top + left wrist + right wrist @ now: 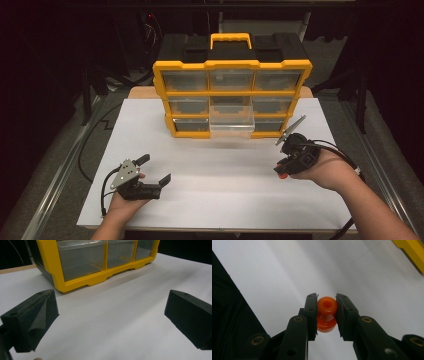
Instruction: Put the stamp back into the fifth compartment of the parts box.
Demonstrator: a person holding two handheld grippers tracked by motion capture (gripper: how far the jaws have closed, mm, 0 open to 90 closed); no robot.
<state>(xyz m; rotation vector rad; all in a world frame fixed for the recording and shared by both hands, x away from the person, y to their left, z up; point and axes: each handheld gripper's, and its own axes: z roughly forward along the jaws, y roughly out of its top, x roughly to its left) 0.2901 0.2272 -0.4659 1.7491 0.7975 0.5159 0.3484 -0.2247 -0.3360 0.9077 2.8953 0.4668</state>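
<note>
We hold the right gripper [283, 167] low over the white counter [225, 185], at its right side, with our wrist bent so it points left and down. Its jaws are squeezed tight on a small round orange plastic bead [326, 313]. Our left gripper [155, 170] sits near the front left of the counter, lying flat and pointing right. Its jaws are wide apart with nothing between them. The big yellow plastic box with clear drawers [231, 97] stands at the back, well apart from both.
</note>
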